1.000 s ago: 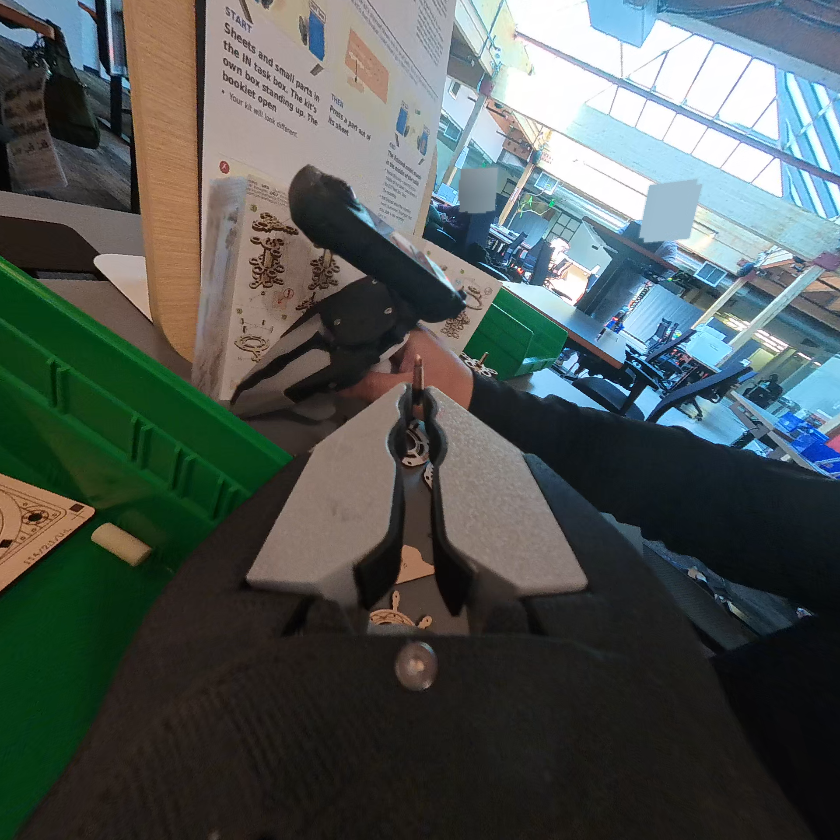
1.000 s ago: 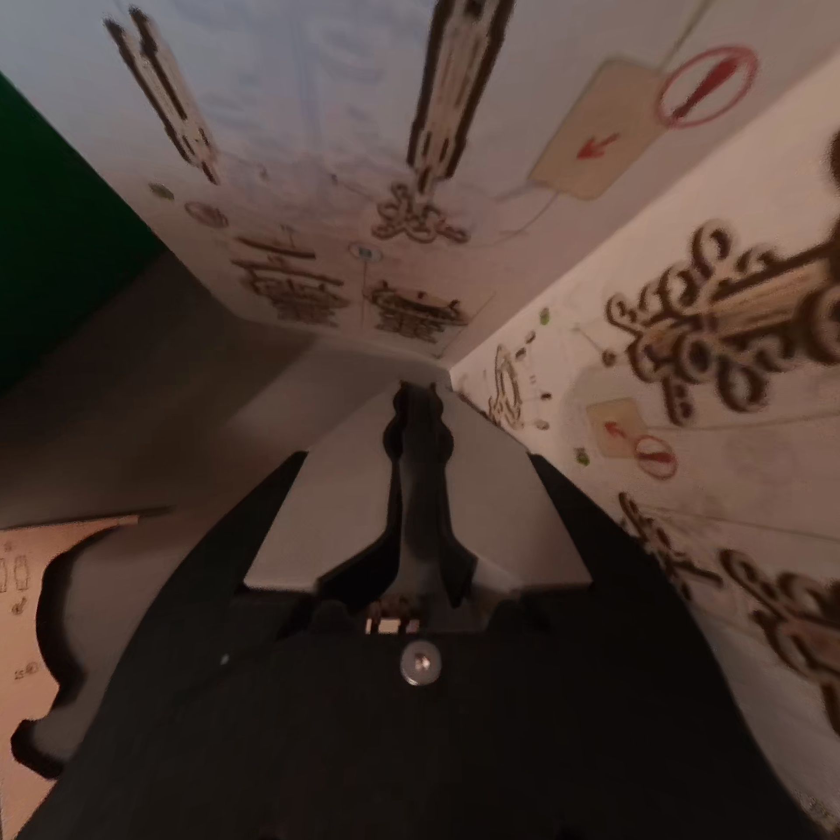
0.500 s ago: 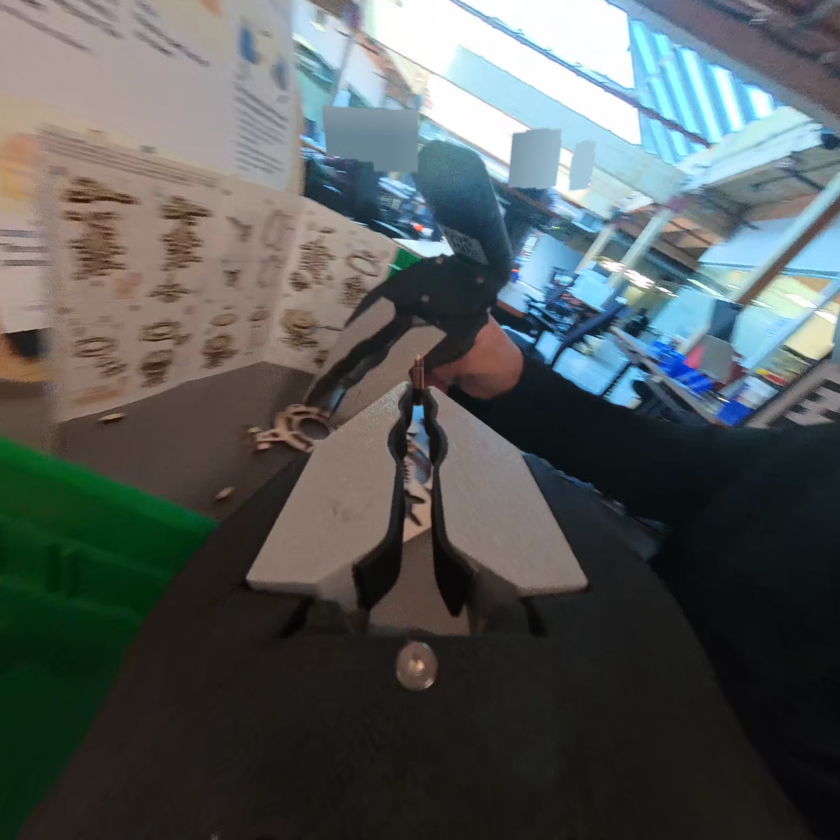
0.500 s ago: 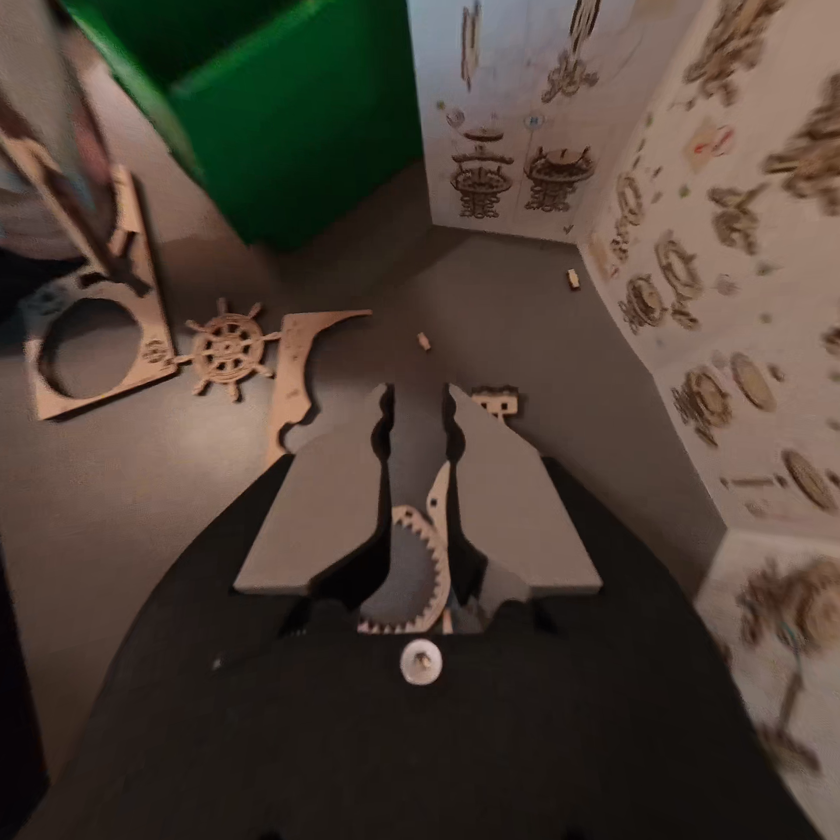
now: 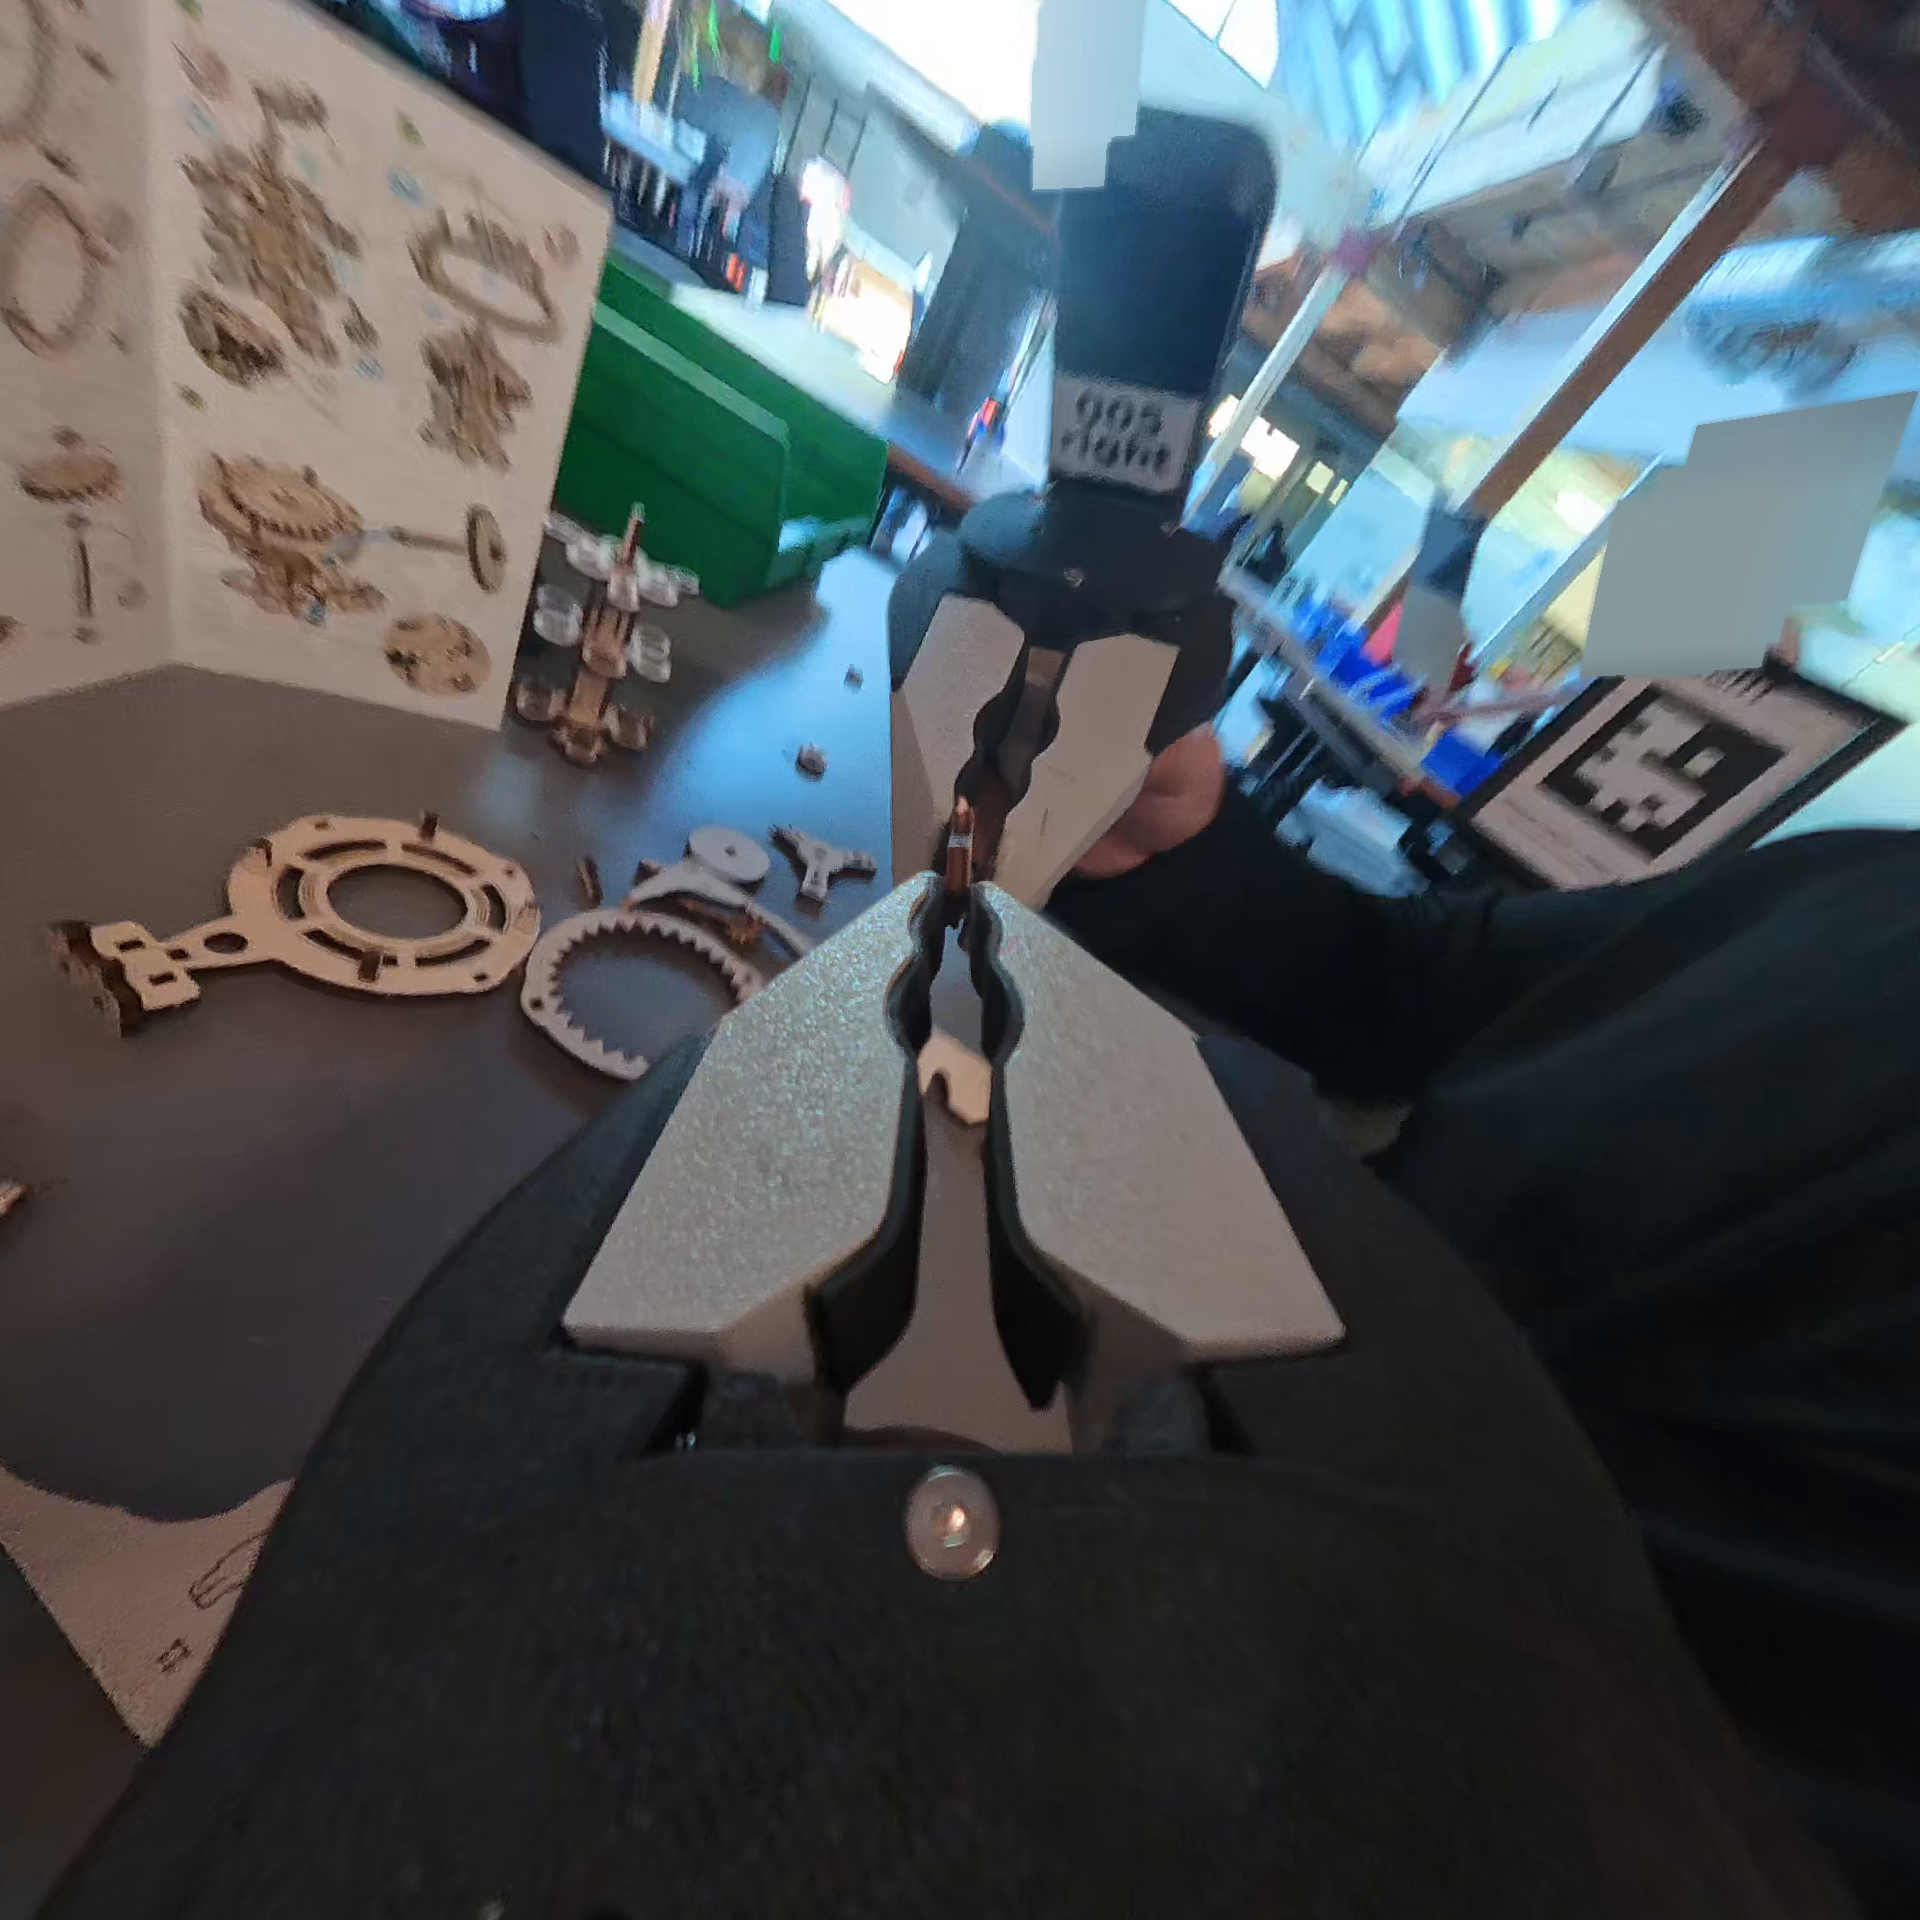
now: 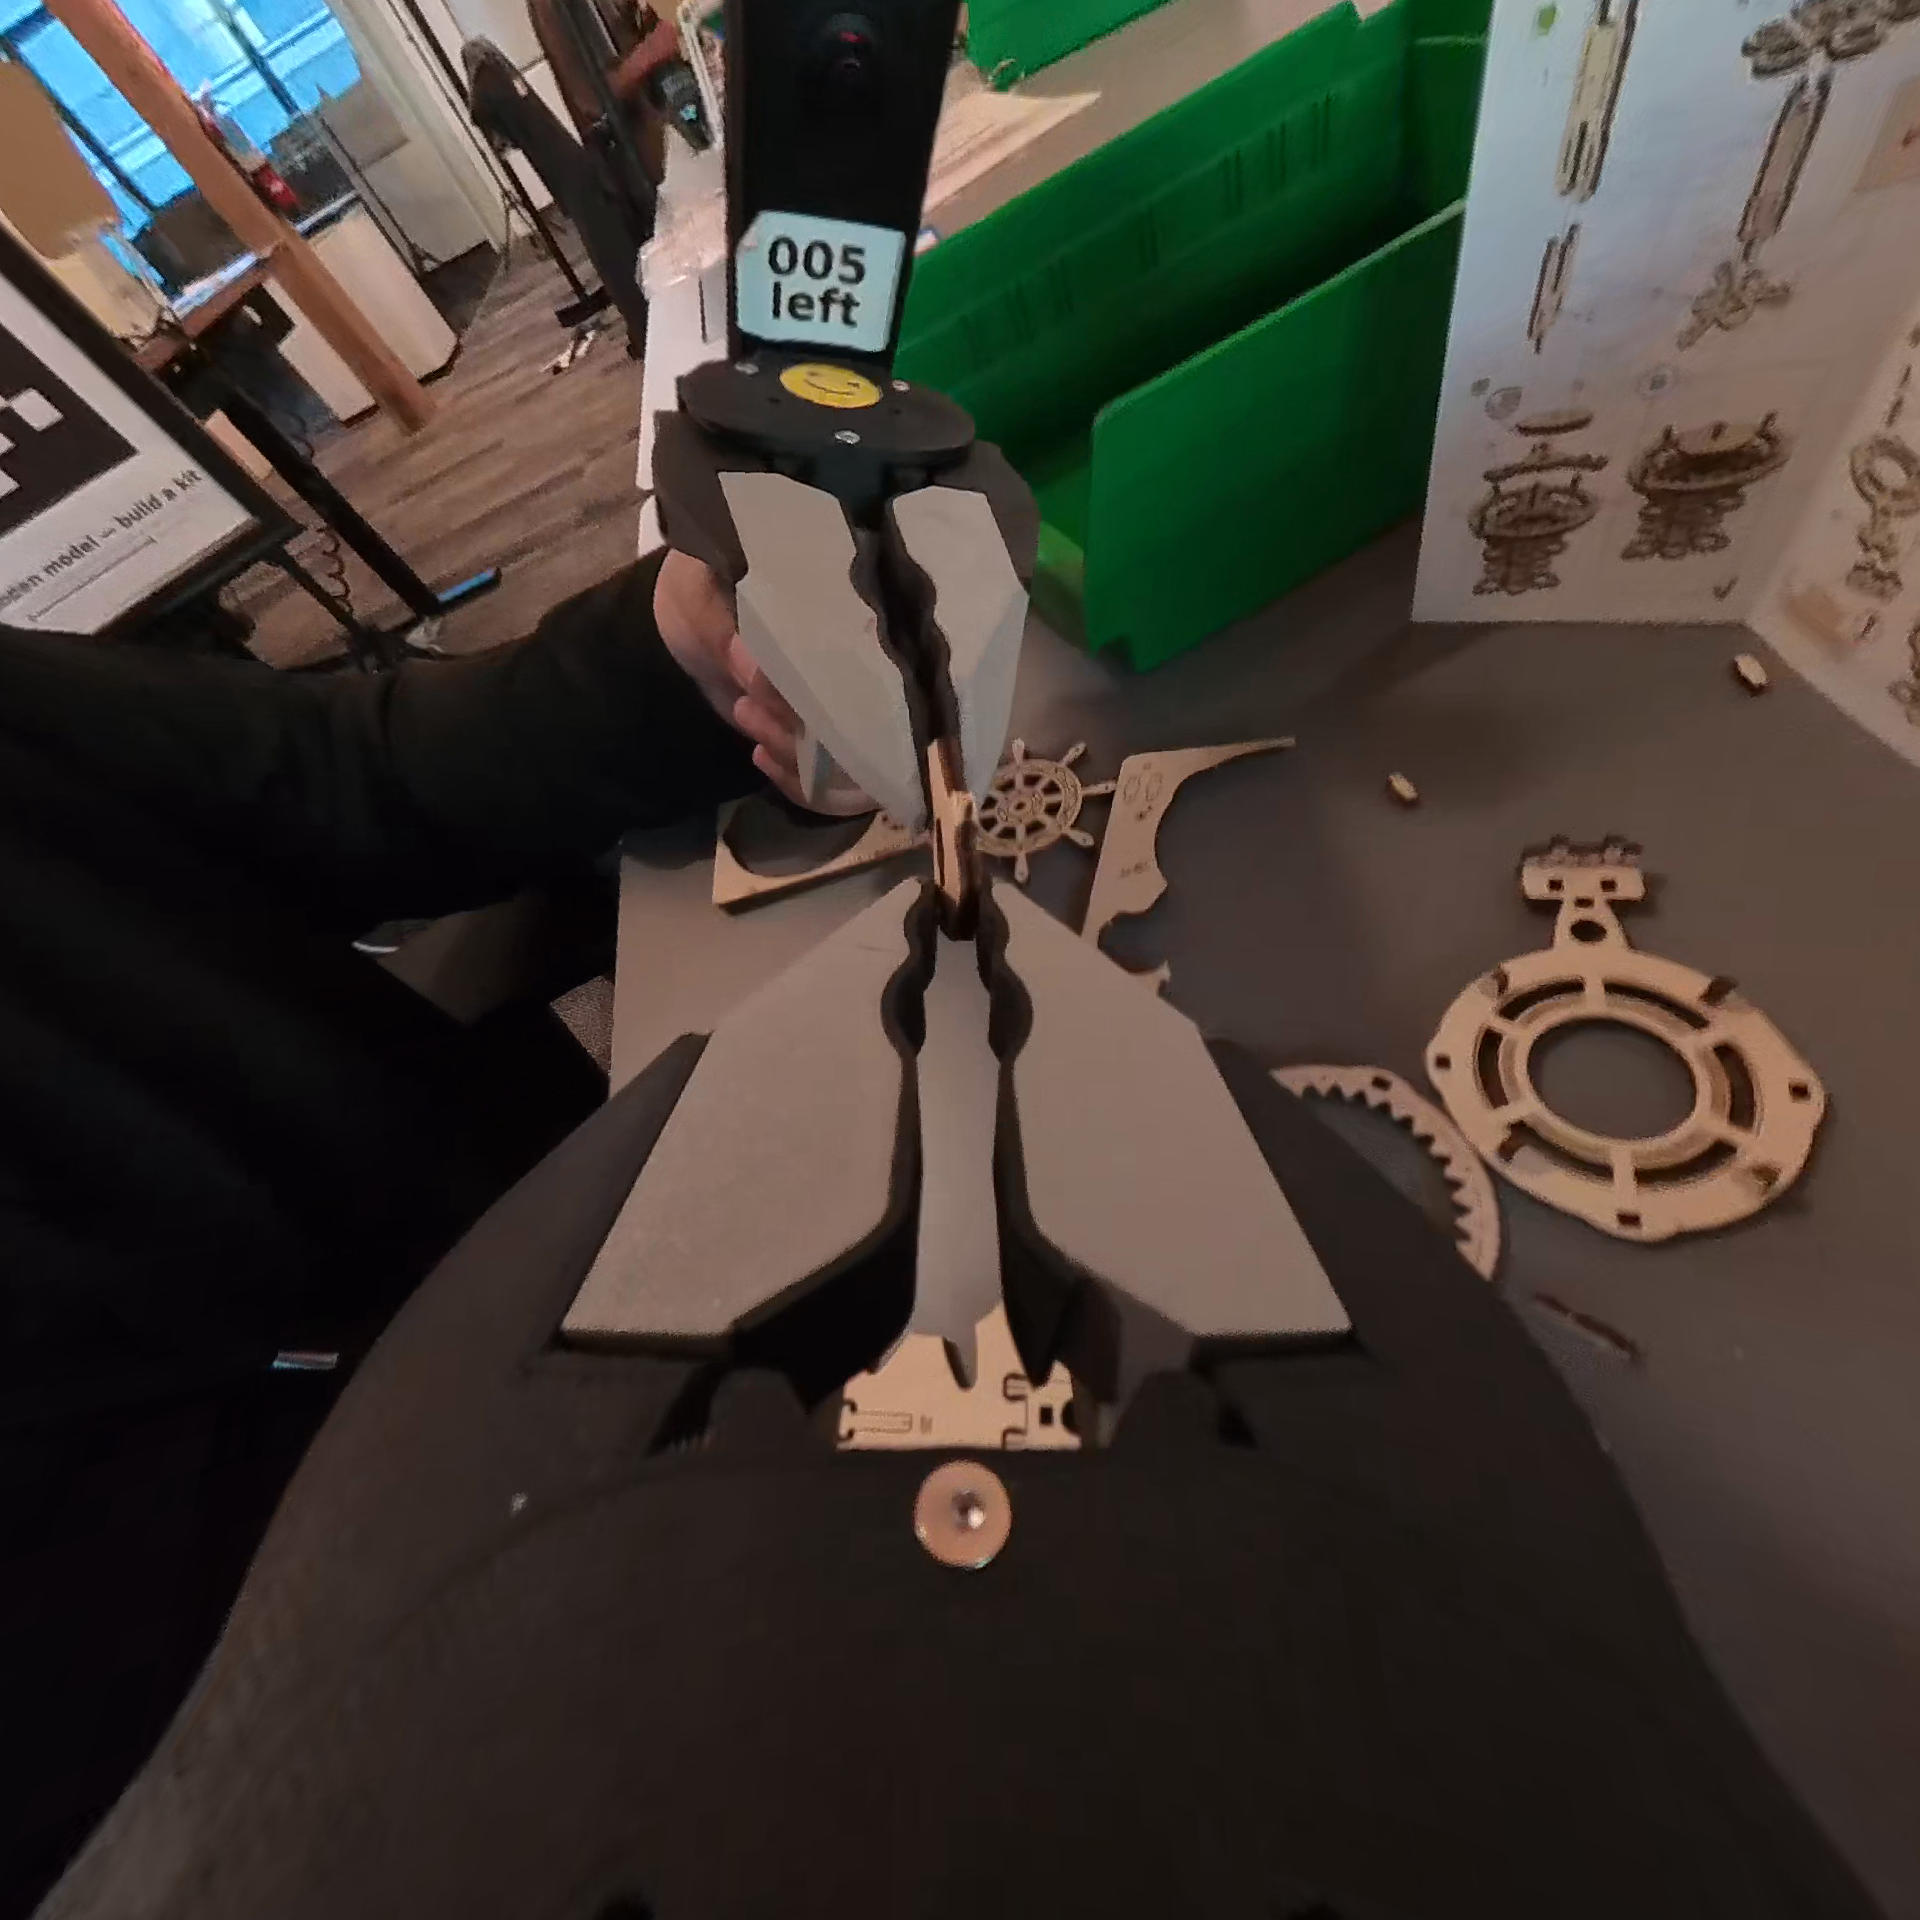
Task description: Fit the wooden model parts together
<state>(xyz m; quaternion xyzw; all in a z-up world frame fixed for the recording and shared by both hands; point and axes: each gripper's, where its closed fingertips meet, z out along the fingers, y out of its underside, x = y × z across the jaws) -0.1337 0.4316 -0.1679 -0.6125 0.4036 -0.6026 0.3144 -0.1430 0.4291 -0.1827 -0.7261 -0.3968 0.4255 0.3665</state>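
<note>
Both grippers, left (image 6: 940,821) and right (image 5: 971,831), carry printed labels.

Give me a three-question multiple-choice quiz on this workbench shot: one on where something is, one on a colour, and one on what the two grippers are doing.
1. Where is the ship's-wheel part?
A) inside a bin
B) flat on the table
C) standing on edge

2. What colour are the bins at the back?
A) blue
B) green
C) red

3. How are the left gripper and right gripper set?
A) both wide open
B) one open, one shut
C) both shut on the small wooden part between them

Answers: 1 B, the wheel lies flat on the grey tabletop beyond the fingertips. 2 B, the right wrist view shows plain green walls. 3 C, the two grippers meet tip to tip and each pinches the part.
</note>
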